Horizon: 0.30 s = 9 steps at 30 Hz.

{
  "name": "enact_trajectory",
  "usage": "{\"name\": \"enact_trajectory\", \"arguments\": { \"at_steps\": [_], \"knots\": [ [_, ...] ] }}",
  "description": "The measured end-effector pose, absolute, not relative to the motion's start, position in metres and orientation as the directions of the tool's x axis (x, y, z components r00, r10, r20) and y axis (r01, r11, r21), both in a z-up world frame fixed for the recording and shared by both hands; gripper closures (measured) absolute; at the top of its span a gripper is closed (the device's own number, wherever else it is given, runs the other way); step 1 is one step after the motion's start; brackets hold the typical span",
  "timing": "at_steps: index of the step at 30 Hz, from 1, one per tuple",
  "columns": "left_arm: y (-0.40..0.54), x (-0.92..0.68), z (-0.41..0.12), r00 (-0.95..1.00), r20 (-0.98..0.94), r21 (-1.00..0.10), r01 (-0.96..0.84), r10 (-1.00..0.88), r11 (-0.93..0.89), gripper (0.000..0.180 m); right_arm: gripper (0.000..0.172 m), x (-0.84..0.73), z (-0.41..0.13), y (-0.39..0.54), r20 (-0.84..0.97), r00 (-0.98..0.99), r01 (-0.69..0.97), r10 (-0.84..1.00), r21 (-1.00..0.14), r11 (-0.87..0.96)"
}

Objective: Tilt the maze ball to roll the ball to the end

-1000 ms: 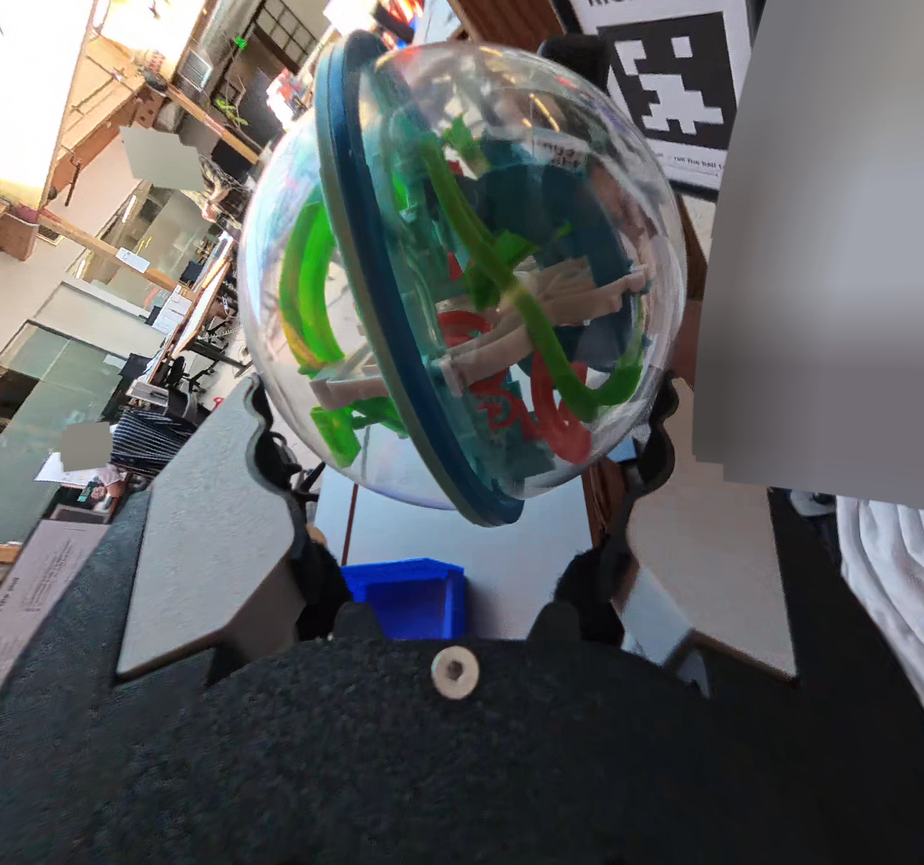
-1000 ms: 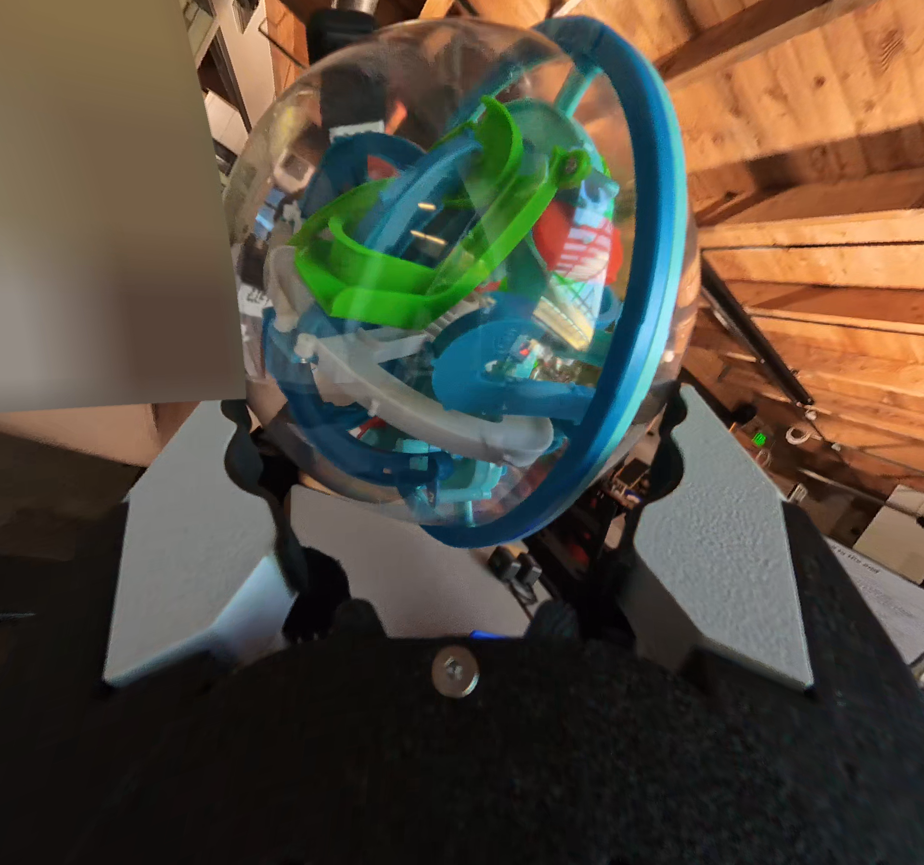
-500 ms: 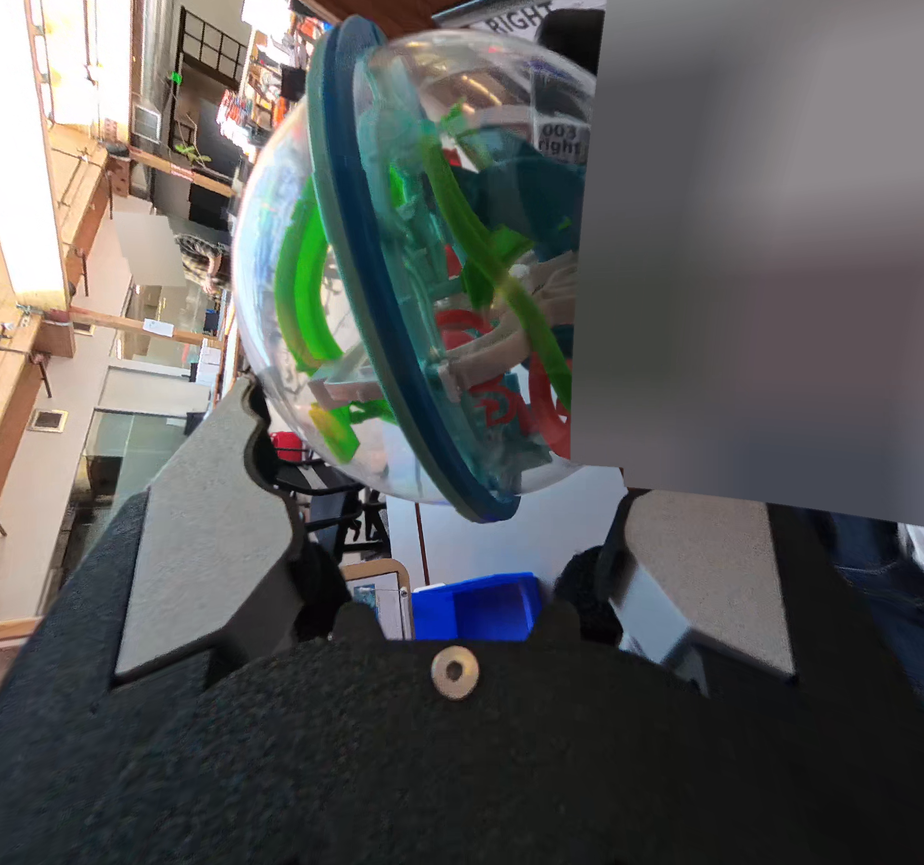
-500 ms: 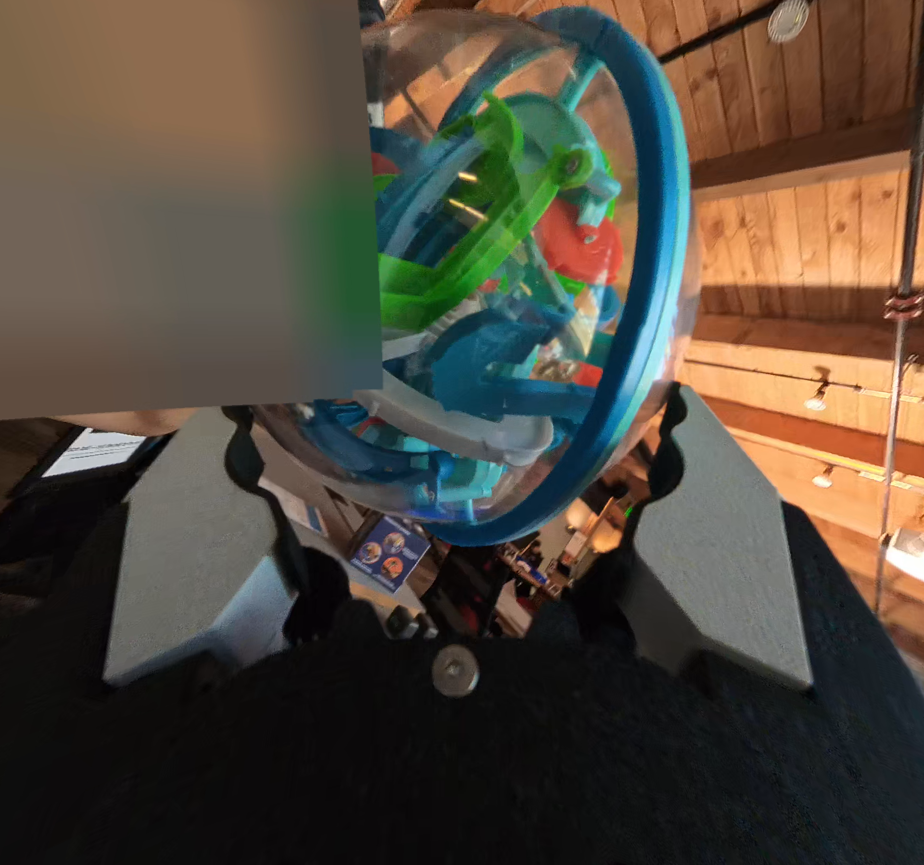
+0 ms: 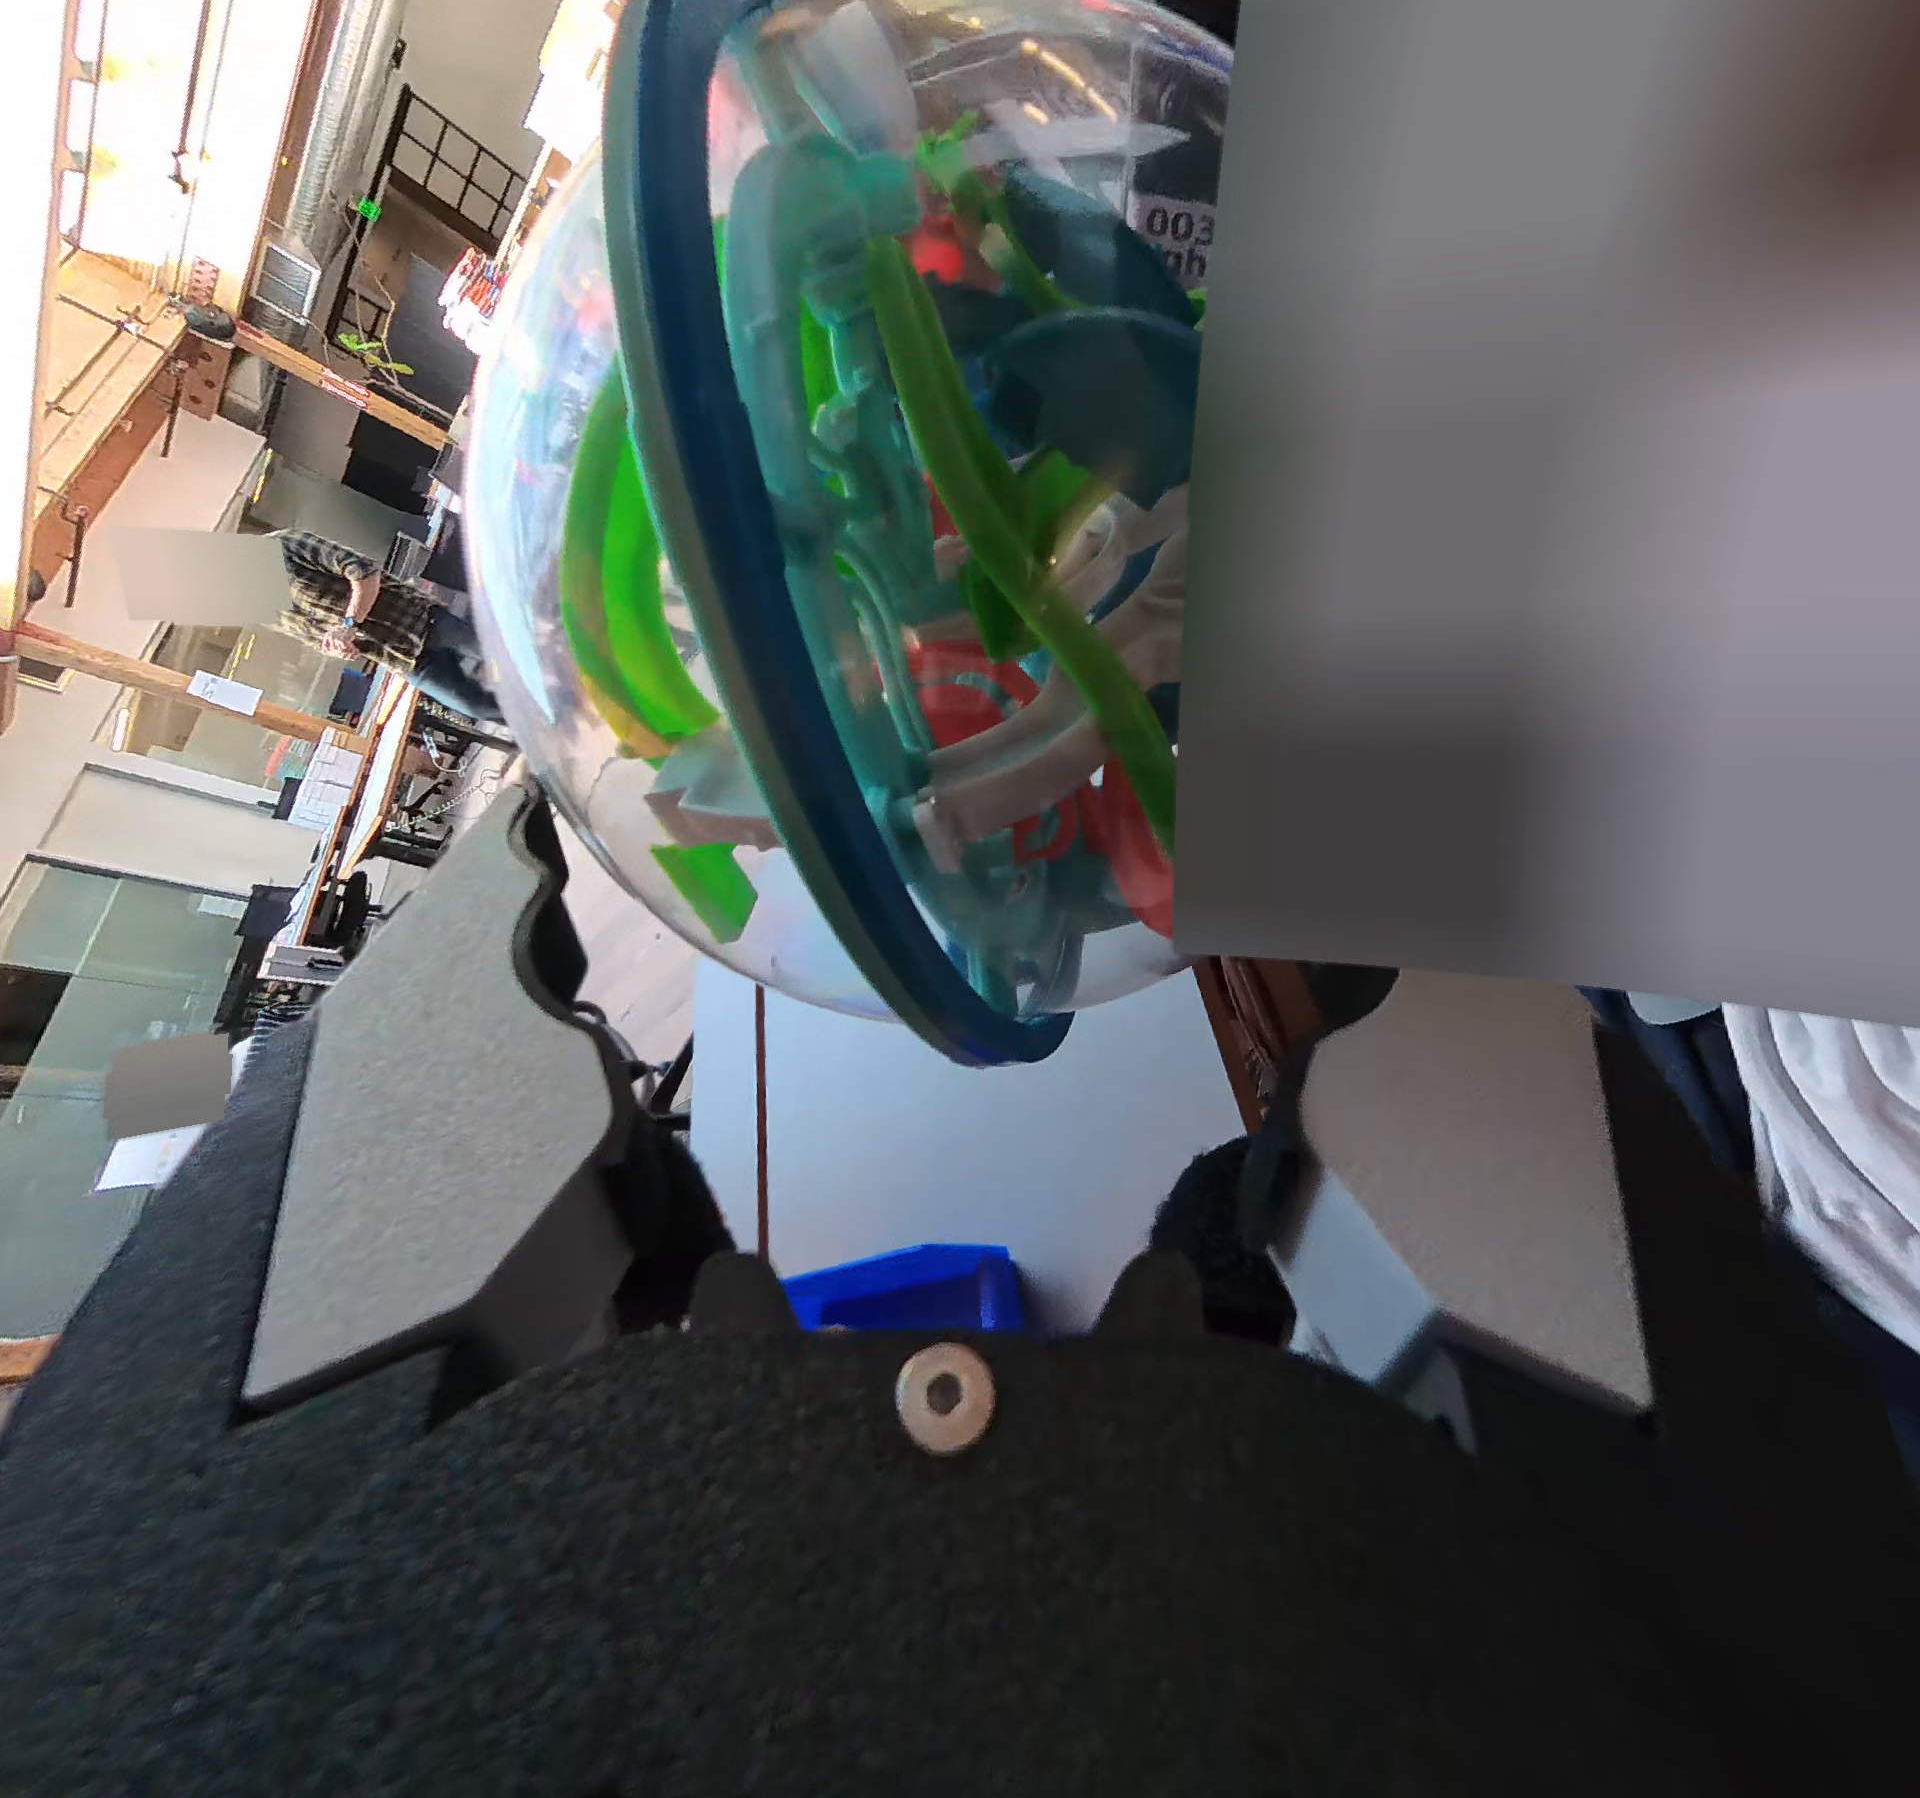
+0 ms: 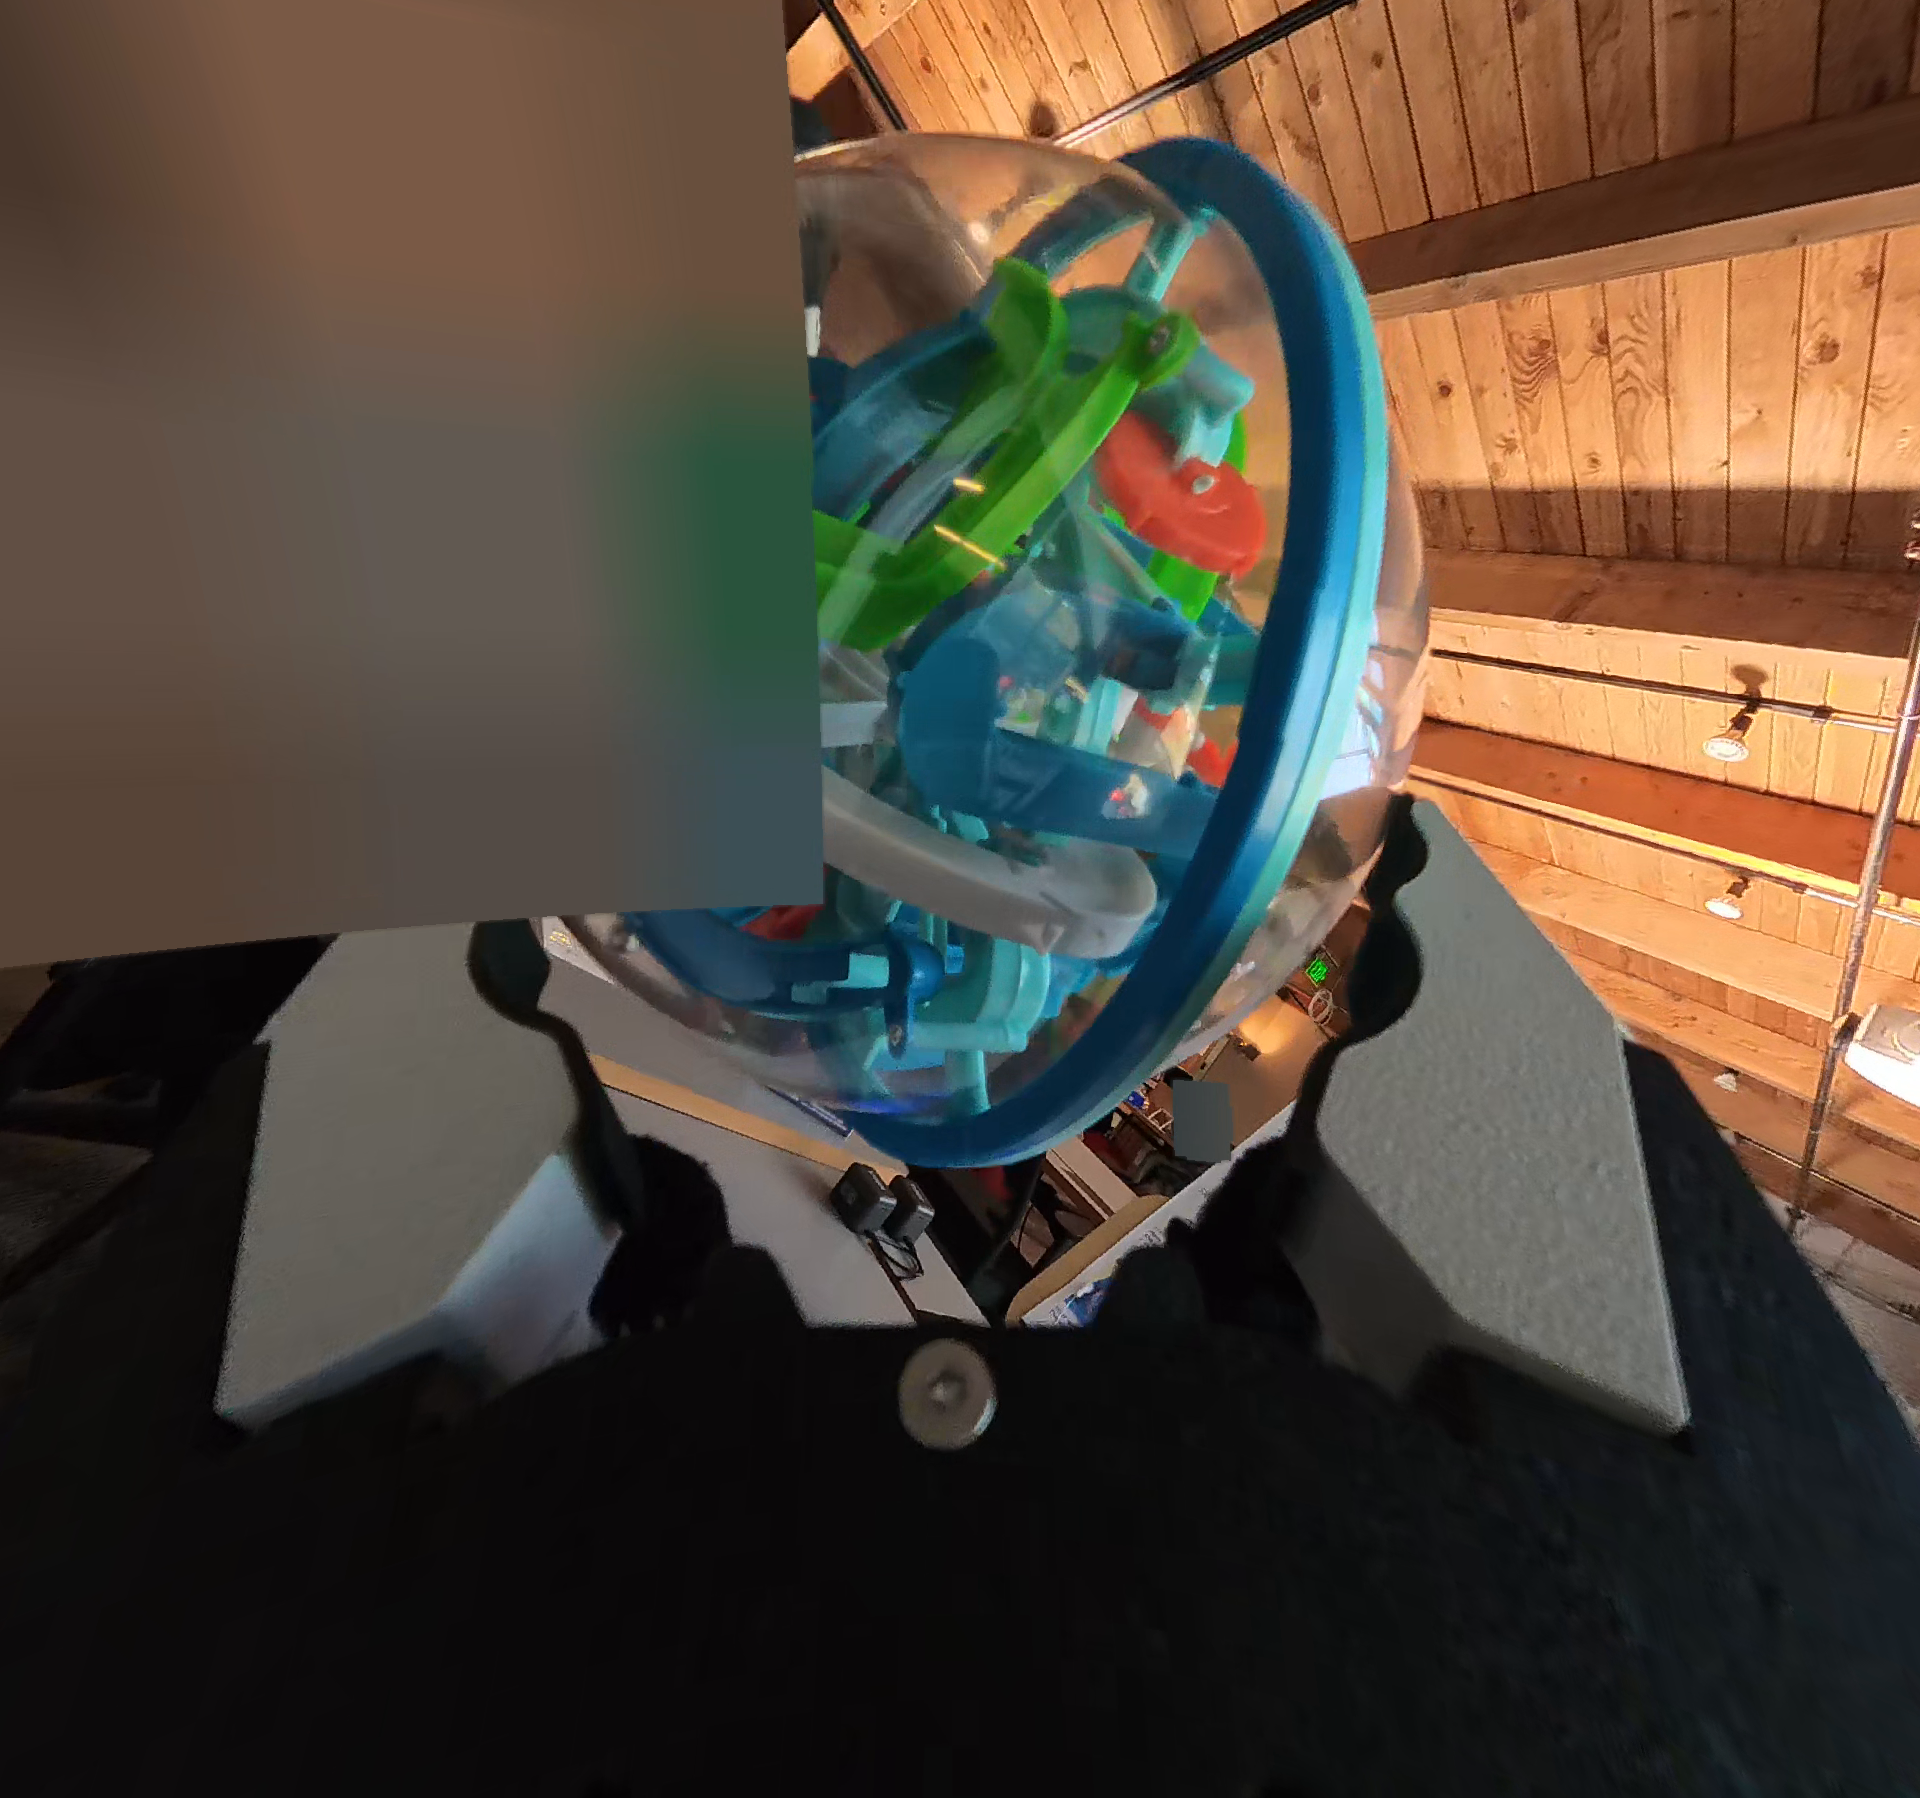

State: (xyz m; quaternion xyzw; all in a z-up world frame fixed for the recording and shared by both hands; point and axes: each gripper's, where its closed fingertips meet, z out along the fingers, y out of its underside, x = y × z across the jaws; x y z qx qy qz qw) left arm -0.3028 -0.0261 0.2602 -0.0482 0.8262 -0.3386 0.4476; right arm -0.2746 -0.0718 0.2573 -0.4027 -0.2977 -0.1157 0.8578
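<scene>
The maze ball [image 5: 831, 501] is a clear sphere with a blue ring around it and green, teal, red and white tracks inside. It is held up in the air between both grippers. My left gripper [image 5: 914, 917] is shut on its lower part. The left pad [image 5: 530, 844] touches the shell, and the other pad is partly behind a blurred patch. In the right wrist view the maze ball [image 6: 1091, 657] sits between the fingers of my right gripper [image 6: 945, 907]. The right pad [image 6: 1392, 855] presses on the shell. I cannot make out the small ball inside.
A white table [image 5: 935, 1125] with a blue bin [image 5: 904, 1286] lies below in the left wrist view. A person [image 5: 364, 595] stands far off at the left. The right wrist view looks up at a wooden ceiling [image 6: 1558, 294] with beams.
Both grippers have tilted and swung with the maze ball still held between them, so the background has shifted in both views. The grasp has not changed.
</scene>
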Motion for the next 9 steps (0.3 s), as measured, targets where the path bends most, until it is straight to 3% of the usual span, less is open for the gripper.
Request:
{"name": "enact_trajectory", "arguments": {
  "at_steps": [1,9],
  "knots": [
    [-0.024,-0.302,0.259,-0.601,-0.699,-0.614,0.226,-0.388,0.757,0.036,0.017,-0.275,0.258,-0.071,0.601,0.798,0.436,0.042,-0.625,0.648],
    [-0.011,-0.297,0.242,-0.621,-0.671,-0.649,0.230,-0.404,0.725,0.036,0.017,-0.280,0.255,-0.070,0.631,0.775,0.471,0.023,-0.602,0.645]
  ]
}}
